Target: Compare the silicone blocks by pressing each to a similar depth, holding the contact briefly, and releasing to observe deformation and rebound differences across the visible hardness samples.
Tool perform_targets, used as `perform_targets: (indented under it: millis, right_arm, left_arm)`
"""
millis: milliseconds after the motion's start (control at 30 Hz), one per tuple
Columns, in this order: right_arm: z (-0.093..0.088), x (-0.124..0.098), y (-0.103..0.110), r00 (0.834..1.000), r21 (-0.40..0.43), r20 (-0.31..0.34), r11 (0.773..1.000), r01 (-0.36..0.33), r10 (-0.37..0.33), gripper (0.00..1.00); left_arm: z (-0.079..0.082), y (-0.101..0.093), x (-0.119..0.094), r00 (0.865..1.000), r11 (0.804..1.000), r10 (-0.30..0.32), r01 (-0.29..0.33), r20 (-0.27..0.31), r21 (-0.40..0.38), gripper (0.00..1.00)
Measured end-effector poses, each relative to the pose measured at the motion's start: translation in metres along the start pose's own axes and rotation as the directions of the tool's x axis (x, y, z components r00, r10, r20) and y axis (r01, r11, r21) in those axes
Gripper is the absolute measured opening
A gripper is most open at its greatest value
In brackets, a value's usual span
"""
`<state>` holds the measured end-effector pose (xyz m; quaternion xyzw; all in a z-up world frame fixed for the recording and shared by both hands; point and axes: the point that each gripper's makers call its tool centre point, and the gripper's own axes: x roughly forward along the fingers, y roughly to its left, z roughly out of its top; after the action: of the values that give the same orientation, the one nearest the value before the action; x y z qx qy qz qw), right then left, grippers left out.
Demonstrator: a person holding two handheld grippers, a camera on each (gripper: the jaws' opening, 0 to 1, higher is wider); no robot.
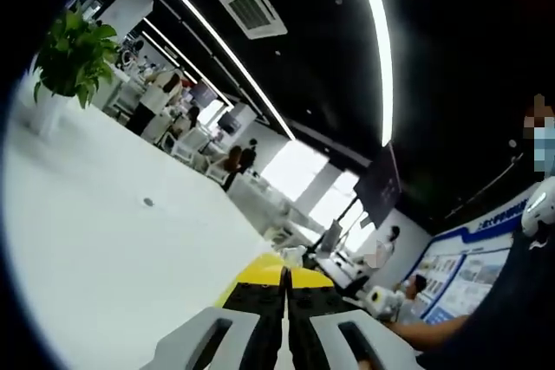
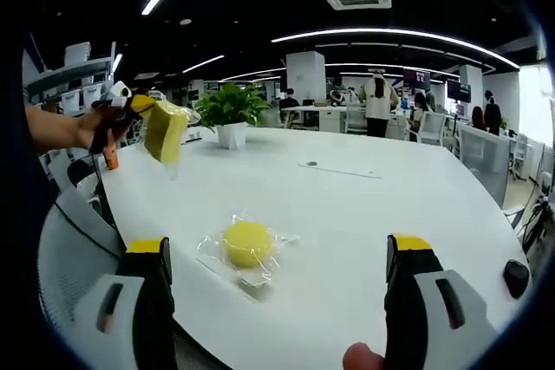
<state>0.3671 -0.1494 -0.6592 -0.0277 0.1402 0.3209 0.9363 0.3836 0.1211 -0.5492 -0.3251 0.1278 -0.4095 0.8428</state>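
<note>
Round yellow silicone block in wrap lies on tabletop, centred ahead between wide-open, empty right gripper fingers; left gripper fingers clamp a yellow block aloft.

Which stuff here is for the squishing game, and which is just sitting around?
For the job:
yellow round block in plastic wrap
yellow block held up in the left gripper
right gripper, open

Just around:
potted plant
dark object at table edge
</note>
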Motion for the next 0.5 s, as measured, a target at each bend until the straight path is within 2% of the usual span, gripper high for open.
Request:
perform_targets:
  millis: [100, 267, 500]
  right_arm:
    - [0.003, -0.001, 0.002, 1.000, 0.021, 0.028, 1.000, -0.004, 0.004, 0.97]
    - [-0.001, -0.001, 0.003, 1.000, 0.022, 0.012, 1.000, -0.006, 0.005, 0.97]
    - [-0.003, -0.002, -0.001, 1.000, 0.035, 0.004, 0.999, 0.013, -0.013, 0.97]
  left_arm:
    - [-0.005, 0.007, 0.002, 1.000, 1.000, 0.003, -0.003, -0.009, -0.020, 0.00]
    - [-0.014, 0.019, 0.000, 1.000, 0.998, 0.005, -0.006, -0.021, -0.065, 0.00]
    - [-0.016, 0.035, -0.002, 1.000, 0.995, 0.013, -0.015, -0.021, -0.097, 0.00]
